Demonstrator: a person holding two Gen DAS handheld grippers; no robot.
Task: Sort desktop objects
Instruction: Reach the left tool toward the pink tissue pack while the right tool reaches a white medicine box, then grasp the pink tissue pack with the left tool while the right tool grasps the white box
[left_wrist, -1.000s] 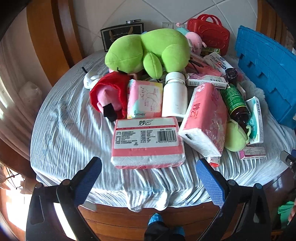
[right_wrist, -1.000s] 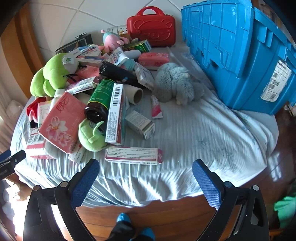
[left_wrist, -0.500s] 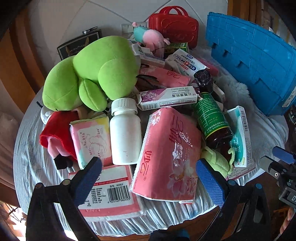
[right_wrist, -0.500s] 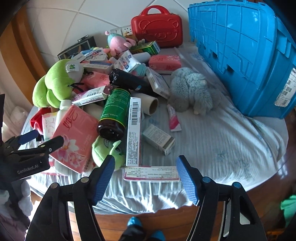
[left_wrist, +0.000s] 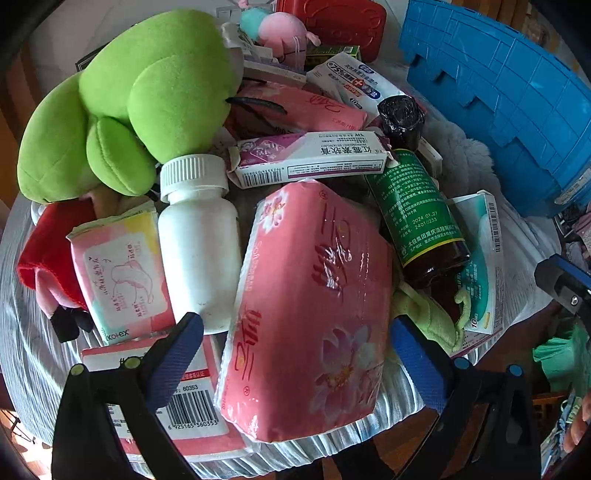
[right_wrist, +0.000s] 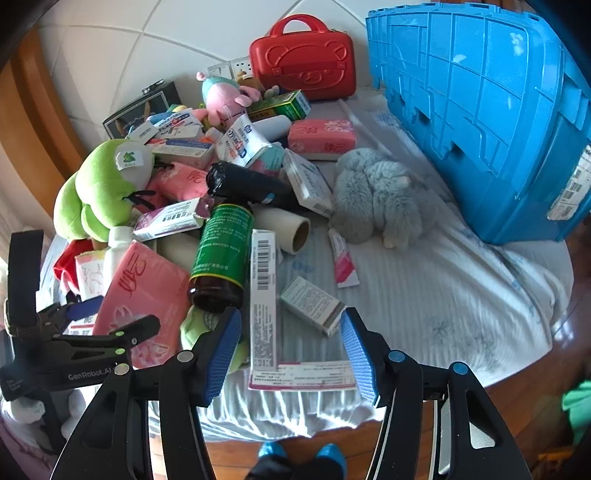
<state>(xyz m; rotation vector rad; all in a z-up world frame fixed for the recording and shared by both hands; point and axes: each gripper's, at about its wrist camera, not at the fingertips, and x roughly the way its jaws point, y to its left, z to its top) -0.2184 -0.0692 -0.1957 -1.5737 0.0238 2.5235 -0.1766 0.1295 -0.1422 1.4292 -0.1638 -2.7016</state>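
On the cloth-covered counter (right_wrist: 443, 295) sits a heap of mixed stuff, blue crate (right_wrist: 480, 110) at the right edge, red case (right_wrist: 303, 59) at the back by the wall. Left tongs (left_wrist: 295, 354) hang over the near end of the pile, jaws wide apart, straddling the pink tissue pack (left_wrist: 314, 314); pads on either side of it, not pressing as far as I can tell. Just left of the pack lies a white bottle (left_wrist: 199, 240) on its side, cap pointing away, next to a small pink wipes packet (left_wrist: 122, 273). Green frog plush (left_wrist: 129, 99) behind them. Brown bottle with green label (left_wrist: 417, 214) lies to the right of the tissue pack, long white-purple box (left_wrist: 310, 157) across behind it. A flat pink pack with barcode (left_wrist: 184, 402) sits under the left pad, partly under the tissue pack.

Right tongs (right_wrist: 291, 354) are closing, half spread, pads not touching anything. Between them: the near end of a long white barcode box (right_wrist: 263, 295) and the flat white-pink box (right_wrist: 306, 376) it lies on, at the counter edge. A small grey-white carton (right_wrist: 312, 304) lies just beyond the right pad. Grey furry plush (right_wrist: 376, 195) well beyond, near the crate; pink tube (right_wrist: 341, 258) and cardboard roll (right_wrist: 284, 227) between. Person's blue shoe covers (right_wrist: 299, 452) visible below the edge.
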